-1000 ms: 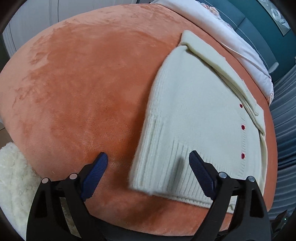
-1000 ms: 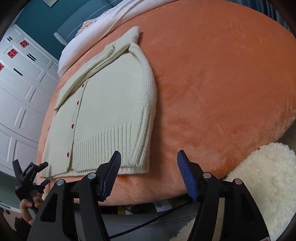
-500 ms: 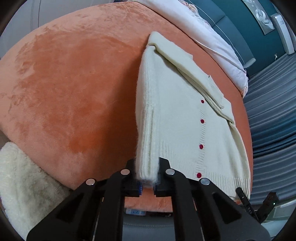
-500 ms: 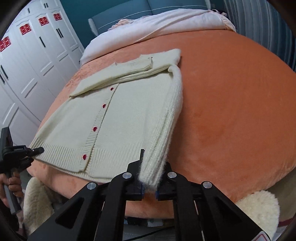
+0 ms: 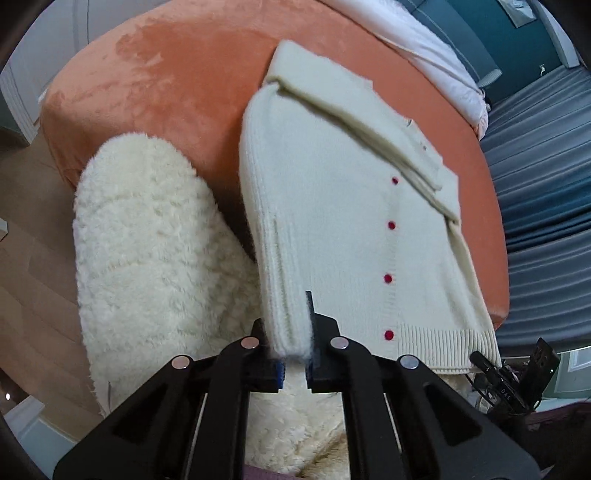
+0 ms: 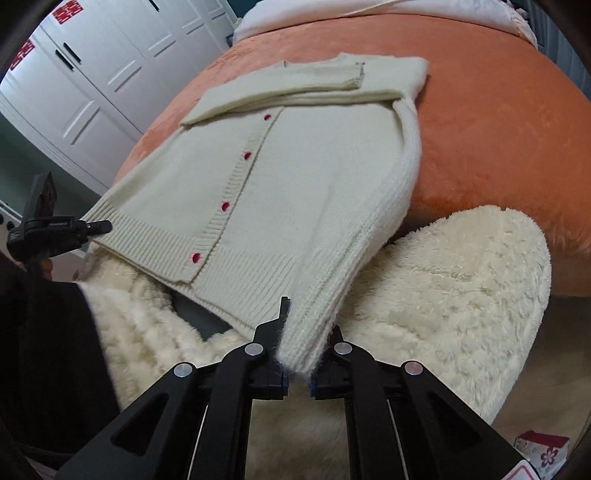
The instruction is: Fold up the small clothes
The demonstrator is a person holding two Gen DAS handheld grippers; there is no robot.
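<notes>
Left gripper (image 5: 293, 363) and right gripper (image 6: 297, 371) are each clamping a hem corner of the cream cardigan (image 5: 343, 229), red buttons (image 5: 388, 278) at 3 o'clock, lying over orange bed (image 5: 177, 74).

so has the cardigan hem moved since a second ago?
Yes. The cardigan hem lay flat on the orange bed cover; both hand-held grippers, left and right, have closed on its corners and lifted it off.

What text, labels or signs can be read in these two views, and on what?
"DAS": on the black device, lower right of the left wrist view.
Red stickers on the white wardrobe doors: too blurred to read.
Flowered box: nothing legible.
</notes>
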